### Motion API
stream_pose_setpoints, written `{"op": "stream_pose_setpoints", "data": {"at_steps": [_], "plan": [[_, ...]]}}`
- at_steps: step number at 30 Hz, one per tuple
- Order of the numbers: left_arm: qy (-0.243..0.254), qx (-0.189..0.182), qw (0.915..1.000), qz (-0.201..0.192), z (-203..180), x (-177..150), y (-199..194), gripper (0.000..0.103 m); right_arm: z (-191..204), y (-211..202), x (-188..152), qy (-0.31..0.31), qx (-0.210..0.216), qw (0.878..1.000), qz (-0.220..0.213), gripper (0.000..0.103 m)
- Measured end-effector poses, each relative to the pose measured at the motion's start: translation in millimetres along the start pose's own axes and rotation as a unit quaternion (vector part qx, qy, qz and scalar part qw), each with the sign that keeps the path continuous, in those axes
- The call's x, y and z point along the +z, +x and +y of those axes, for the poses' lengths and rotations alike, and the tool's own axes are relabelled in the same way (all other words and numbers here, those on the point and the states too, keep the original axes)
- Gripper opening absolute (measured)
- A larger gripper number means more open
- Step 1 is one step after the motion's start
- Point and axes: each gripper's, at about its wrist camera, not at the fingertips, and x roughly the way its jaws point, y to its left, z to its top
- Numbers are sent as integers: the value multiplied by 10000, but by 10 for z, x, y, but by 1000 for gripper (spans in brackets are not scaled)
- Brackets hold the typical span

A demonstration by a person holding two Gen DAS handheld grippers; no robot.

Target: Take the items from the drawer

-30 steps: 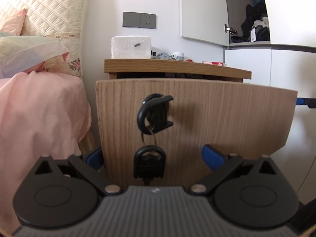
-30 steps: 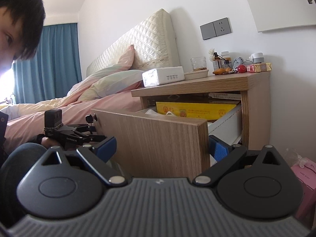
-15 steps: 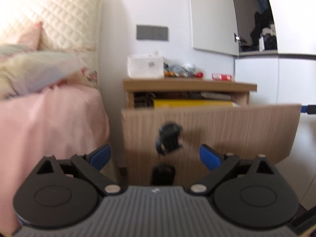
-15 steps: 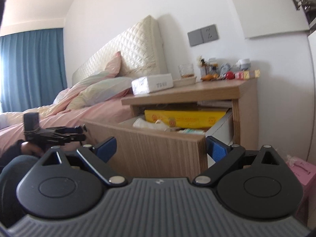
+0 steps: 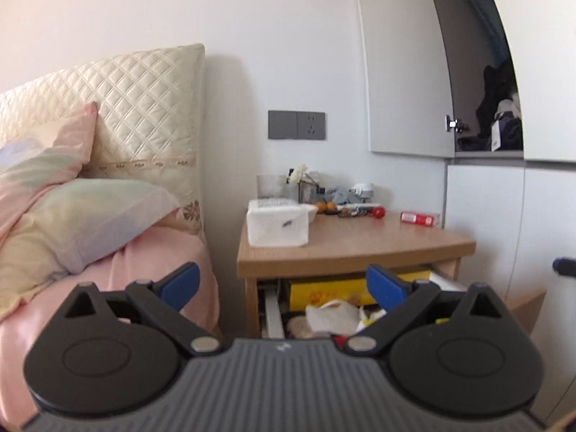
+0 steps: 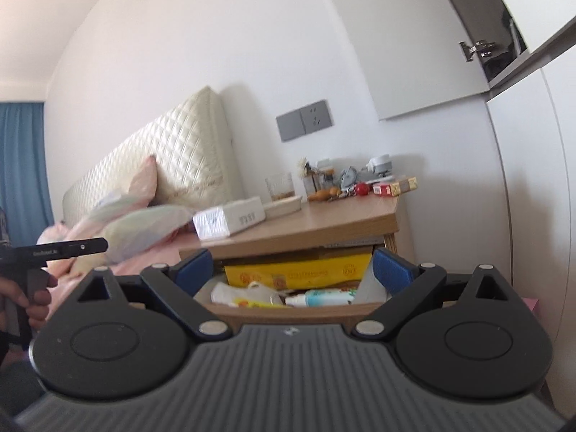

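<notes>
**Both claws spread wide over the open drawer**

Left of the left claw lies the pink bed with a pastel pillow, its lower edge cut off behind the claw's black body. This claw stands wide open and holds nothing. Just beyond and between its blue fingertips sits the wooden bedside table, carrying a white tissue box and a row of small things at the wall, too blurred to name apart from a red ball and a red packet.

Below the tabletop the drawer is pulled out. From this side only a strip of its inside shows: a yellow box at the back and a crumpled white bag in front of it; the rest is hidden under the claw, and the drawer front is out of sight except for a wooden corner at the far right.

In the right wrist view, a hand at the far left grips the other tool's handle. The right claw is likewise spread wide and empty, with the drawer straight ahead between its fingertips. Here the yellow box shows printed lettering too soft to read, the white bag lies in front of it on the left, and a white bottle with a turquoise label lies on its side to the right. The drawer's front edge is partly covered by the claw's body.
</notes>
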Motion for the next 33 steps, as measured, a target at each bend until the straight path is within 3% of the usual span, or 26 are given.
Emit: {"op": "stream_pose_setpoints", "data": {"at_steps": [6, 13, 18, 23, 33], "plan": [[-82, -220, 9997, 25, -196, 156, -86, 101, 334, -64, 28, 130, -108, 9996, -218, 98], [85, -511, 9986, 38, -338, -151, -166, 101, 861, 53, -87, 368, -128, 9983, 443, 98], [308, -259, 9991, -109, -419, -299, -254, 101, 1122, 119, -260, 195, -205, 9989, 362, 98], [158, -132, 9988, -454, -433, -499, -298, 102, 1220, 140, -318, -67, -465, 9987, 199, 98], [18, -7, 10000, -97, -244, -759, -133, 102, 1206, 320, -386, -620, -329, 9975, 98, 98]]}}
